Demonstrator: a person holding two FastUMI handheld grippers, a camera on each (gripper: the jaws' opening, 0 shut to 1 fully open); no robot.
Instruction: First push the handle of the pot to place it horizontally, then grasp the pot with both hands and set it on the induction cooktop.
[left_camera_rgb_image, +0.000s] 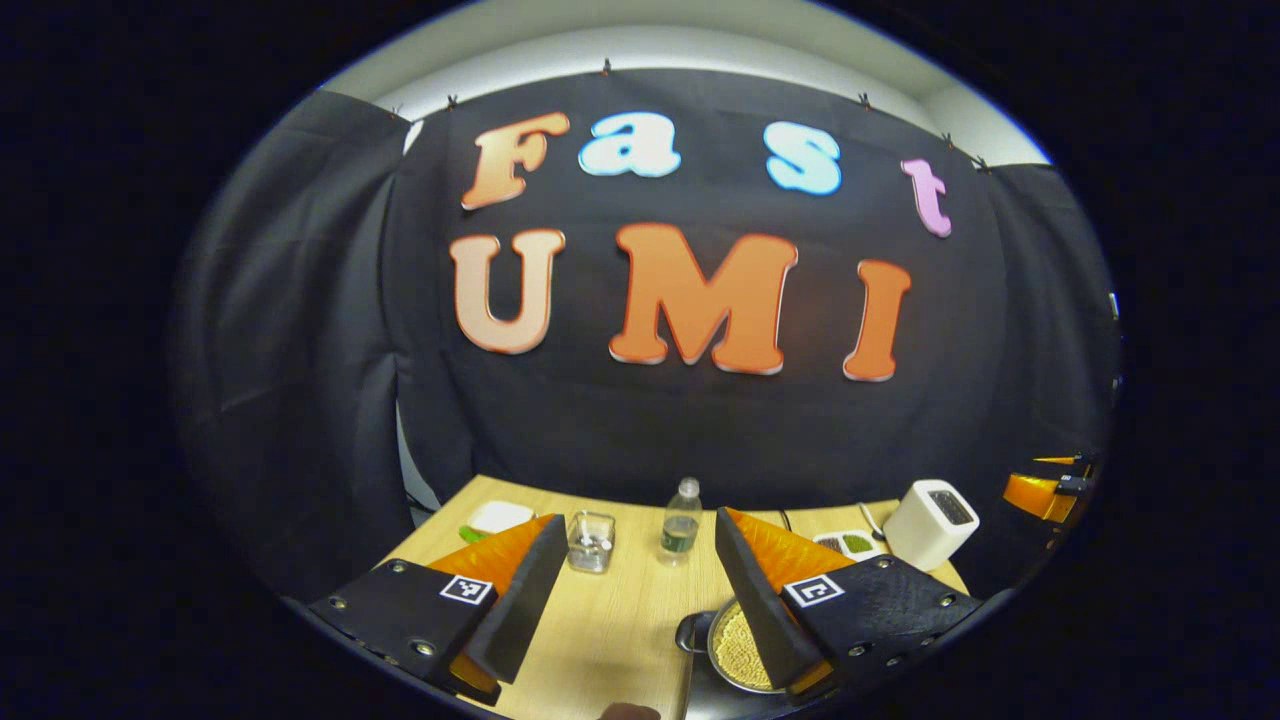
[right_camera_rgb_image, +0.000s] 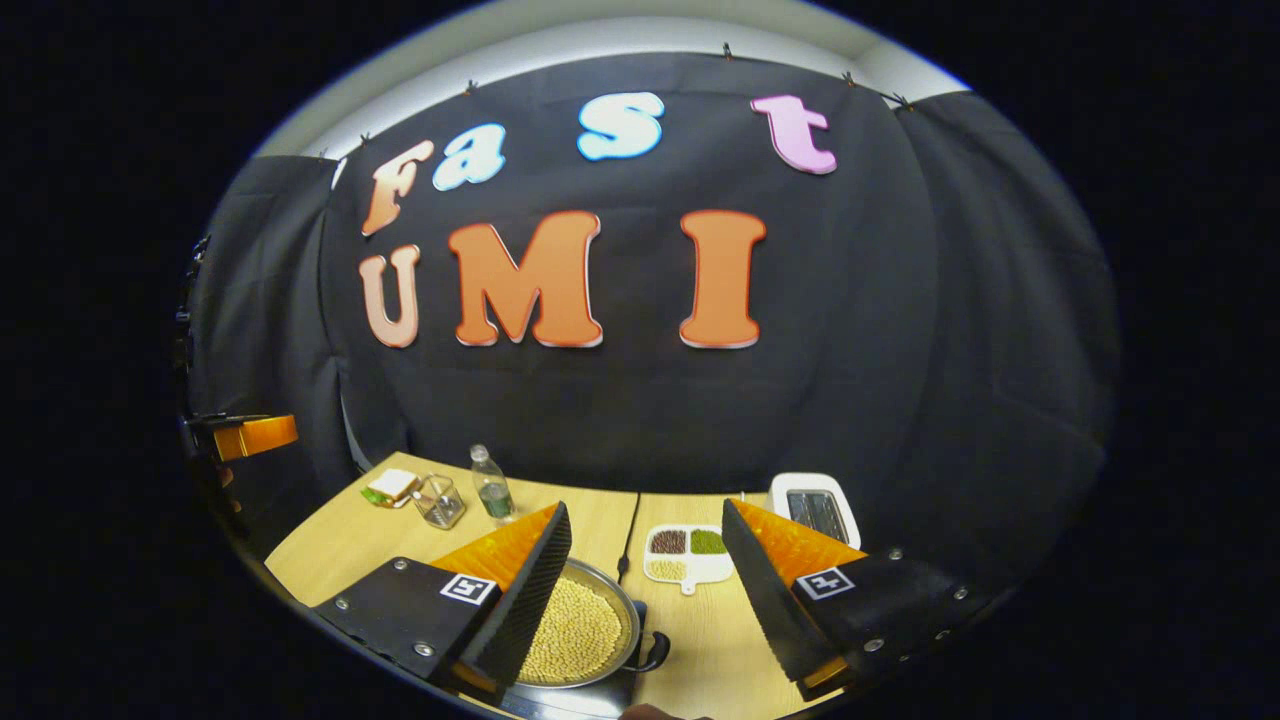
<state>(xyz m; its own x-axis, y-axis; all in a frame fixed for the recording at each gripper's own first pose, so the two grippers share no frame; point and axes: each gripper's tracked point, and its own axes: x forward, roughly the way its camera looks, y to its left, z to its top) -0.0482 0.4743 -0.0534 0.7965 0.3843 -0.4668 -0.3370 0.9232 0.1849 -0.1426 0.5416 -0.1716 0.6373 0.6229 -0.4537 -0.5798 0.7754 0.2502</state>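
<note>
Pot (right_camera_rgb_image: 580, 630) of pale grains low on the desk (right_camera_rgb_image: 700, 640), under left finger of right gripper (right_camera_rgb_image: 645, 590), right finger of left gripper (left_camera_rgb_image: 640, 590); both released, neither touching; handle axis unclear.

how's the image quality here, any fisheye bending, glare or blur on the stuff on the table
Left gripper view: strong fisheye bending; the table edge curves, the water bottle is sharp, no glare. Right gripper view: same bending; the pot of yellow grains is evenly lit with a faint rim sheen, and the divided dish is crisp.
</note>
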